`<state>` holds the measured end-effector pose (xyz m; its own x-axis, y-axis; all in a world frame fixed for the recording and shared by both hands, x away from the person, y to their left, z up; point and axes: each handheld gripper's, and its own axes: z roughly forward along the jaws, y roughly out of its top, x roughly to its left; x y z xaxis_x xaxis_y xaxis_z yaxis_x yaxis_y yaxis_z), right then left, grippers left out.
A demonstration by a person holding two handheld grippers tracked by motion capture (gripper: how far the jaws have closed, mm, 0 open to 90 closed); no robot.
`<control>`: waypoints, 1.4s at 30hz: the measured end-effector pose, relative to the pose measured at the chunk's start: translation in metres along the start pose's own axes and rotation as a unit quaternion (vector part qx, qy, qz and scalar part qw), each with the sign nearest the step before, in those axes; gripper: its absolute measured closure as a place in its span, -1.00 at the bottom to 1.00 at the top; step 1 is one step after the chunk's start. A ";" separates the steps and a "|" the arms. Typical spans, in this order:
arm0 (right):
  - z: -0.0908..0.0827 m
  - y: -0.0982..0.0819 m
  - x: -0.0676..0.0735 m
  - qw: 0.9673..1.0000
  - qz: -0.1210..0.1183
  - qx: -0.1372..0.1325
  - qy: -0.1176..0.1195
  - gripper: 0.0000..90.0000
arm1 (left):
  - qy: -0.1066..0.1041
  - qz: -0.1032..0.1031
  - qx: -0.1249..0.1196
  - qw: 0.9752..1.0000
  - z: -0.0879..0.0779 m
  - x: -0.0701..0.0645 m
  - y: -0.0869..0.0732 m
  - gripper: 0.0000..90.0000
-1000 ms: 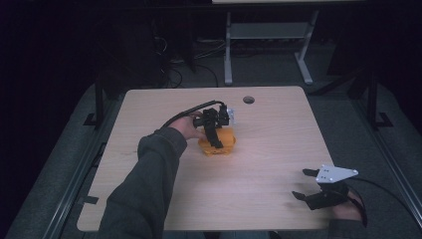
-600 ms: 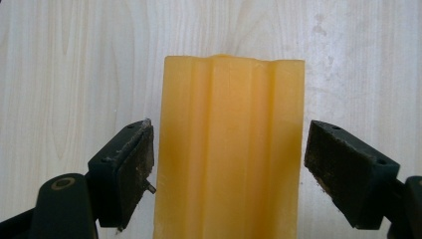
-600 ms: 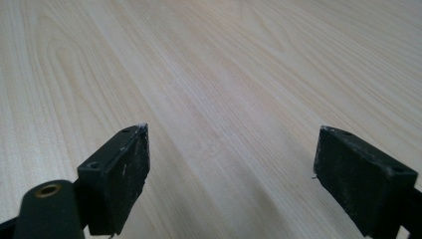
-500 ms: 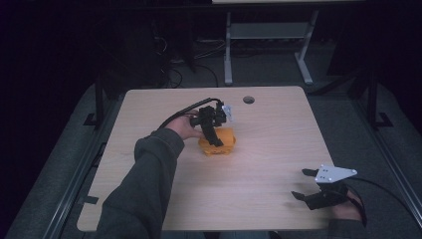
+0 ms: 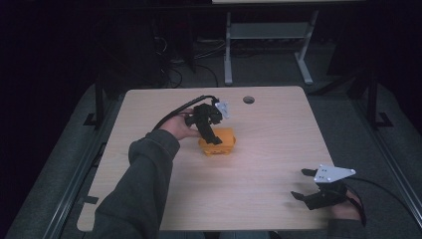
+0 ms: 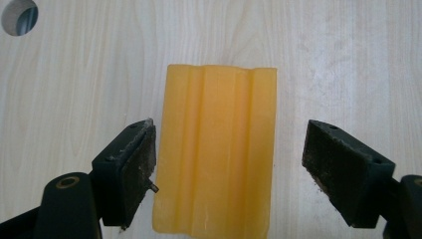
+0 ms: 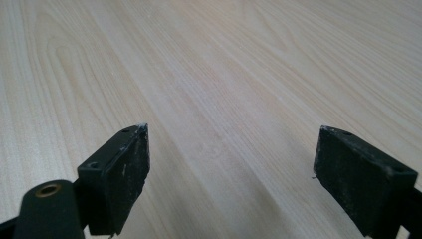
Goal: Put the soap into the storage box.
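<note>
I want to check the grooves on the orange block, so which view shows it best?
The left gripper view: the orange block sits close up between the open left tongs, its lengthwise grooves plain. The high view shows it small and partly covered by those tongs. The right gripper view faces bare table.

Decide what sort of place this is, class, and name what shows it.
Probably a lab or workshop set up for recording. A bare wooden table with a cable hole stands on grey floor, cables trail behind it, and a metal-legged bench sits in the dark.
</note>
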<state>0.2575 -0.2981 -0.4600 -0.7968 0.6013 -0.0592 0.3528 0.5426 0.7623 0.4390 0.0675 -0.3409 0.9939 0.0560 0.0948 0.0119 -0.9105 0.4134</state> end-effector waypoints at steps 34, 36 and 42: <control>0.002 0.000 0.002 1.000 0.002 0.003 -0.003 -0.69 | 0.004 -0.045 -0.028 0.999 -0.012 -0.022 -0.047 -0.51; 0.002 0.000 0.002 1.000 0.003 0.003 -0.003 -0.69 | 0.004 -0.047 -0.029 0.998 -0.011 -0.024 -0.050 -0.52; 0.002 -0.001 0.003 1.000 0.003 0.006 -0.006 -0.69 | 0.006 -0.053 -0.032 0.998 -0.011 -0.029 -0.056 -0.55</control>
<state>0.2554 -0.2957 -0.4620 -0.7892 0.6109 -0.0627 0.3628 0.5461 0.7551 0.4085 0.1216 -0.3567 0.9860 0.1555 0.0594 0.1087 -0.8716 0.4780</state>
